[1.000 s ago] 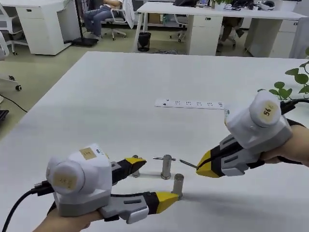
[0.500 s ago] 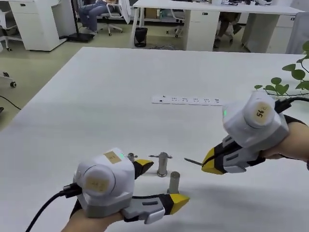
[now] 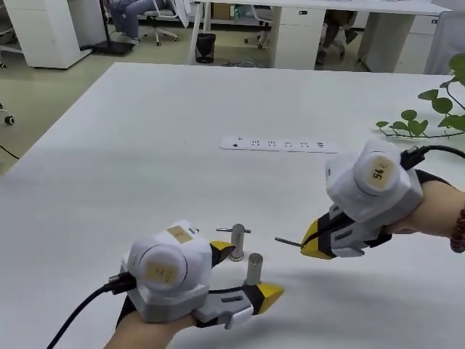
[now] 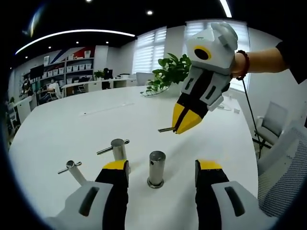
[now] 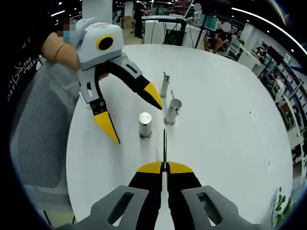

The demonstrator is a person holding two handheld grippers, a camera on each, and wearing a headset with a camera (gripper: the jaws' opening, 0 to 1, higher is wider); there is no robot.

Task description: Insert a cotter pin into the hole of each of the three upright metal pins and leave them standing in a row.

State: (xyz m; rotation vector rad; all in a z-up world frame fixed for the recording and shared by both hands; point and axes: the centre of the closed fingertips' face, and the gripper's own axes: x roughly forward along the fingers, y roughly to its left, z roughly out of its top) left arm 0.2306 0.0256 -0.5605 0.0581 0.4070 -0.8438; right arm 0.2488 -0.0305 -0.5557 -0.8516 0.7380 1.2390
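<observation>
Head view. Left tool (image 3: 245, 270) pushed forward since a second ago: lower jaw tip then only level with the bare pin (image 3: 253, 265), now past it. Jaws spread, one either side of that pin. Right tool (image 3: 311, 243) clenched on a loose cotter pin (image 3: 288, 241), hovering to the right of the pins, standoff little changed. Middle pin (image 3: 237, 240) already crossed by its own cotter, upright on the tabletop (image 3: 182, 145).

Left gripper view. Bare pin (image 4: 156, 167) upright between the yellow jaw tips, a gap on each side, no contact. Middle pin (image 4: 118, 148) and third pin (image 4: 76, 172) both fitted; third looks tilted, possibly lens distortion. Right tool (image 4: 184, 122) poised above and beyond.

Right gripper view. Own jaws closed on the cotter pin (image 5: 164, 143), shaft aimed toward the bare pin (image 5: 145, 124), tip short of it. Hole not discernible. Left tool (image 5: 134, 115) straddling.

Judgement: two of three done. Bracketing suggests a steadying grip next, then the last insertion.
</observation>
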